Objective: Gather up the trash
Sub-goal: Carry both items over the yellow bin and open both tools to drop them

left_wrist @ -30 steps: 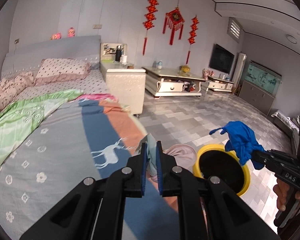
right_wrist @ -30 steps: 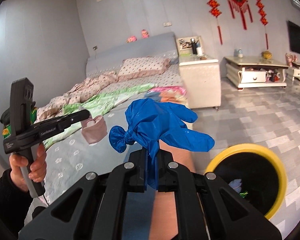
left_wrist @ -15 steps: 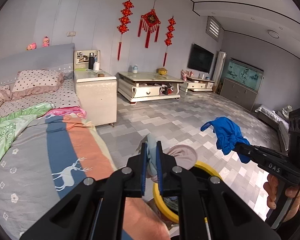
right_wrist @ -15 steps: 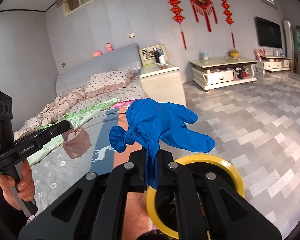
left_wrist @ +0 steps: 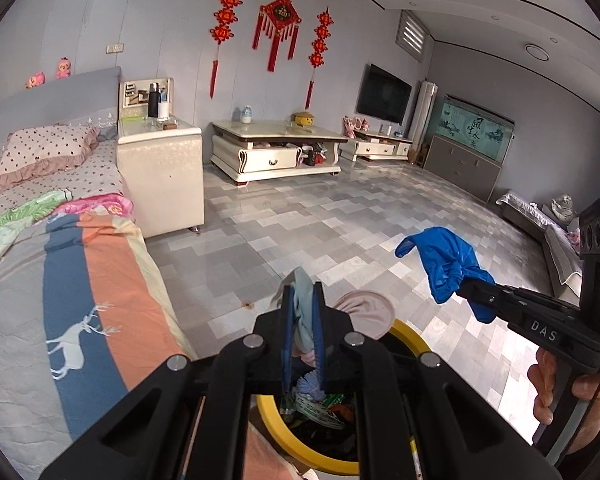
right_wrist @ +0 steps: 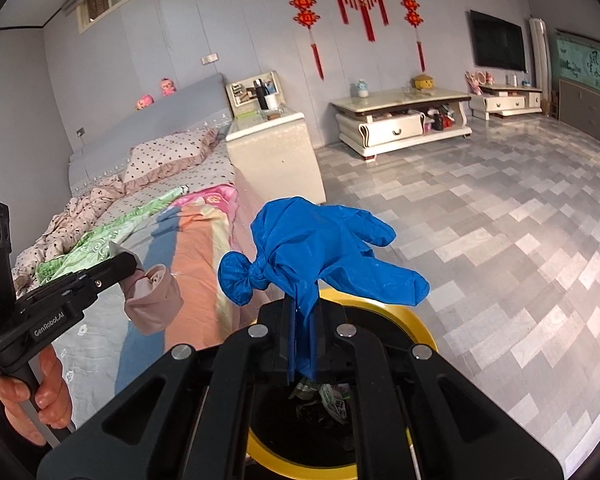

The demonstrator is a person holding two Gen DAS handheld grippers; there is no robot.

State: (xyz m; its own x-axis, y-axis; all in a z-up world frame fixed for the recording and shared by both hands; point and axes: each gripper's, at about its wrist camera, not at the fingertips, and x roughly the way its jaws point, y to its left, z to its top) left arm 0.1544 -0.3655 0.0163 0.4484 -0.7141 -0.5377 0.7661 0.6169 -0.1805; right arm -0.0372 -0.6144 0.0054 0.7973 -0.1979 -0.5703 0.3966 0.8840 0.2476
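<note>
Yellow-rimmed bin (right_wrist: 416,330) with wrappers (right_wrist: 334,398) inside, under both claws.

Both grippers are matte black: the left gripper (right_wrist: 130,266) reads "GenRobot.AI", the right gripper (left_wrist: 466,286) "DAS" (4 silver screws each); bare hands.

floor (left_wrist: 340,224): yellow-rimmed bin (right_wrist: 416,330) | bed (left_wrist: 32,320): striped deer blanket (left_wrist: 84,300), dotted pillow (left_wrist: 44,148)

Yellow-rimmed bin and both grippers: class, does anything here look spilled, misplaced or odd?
Nothing spilled. The bin already holds wrappers. The right gripper pinches a knotted blue glove; the left gripper pinches a pinkish cloth item, both not yet dropped.
</note>
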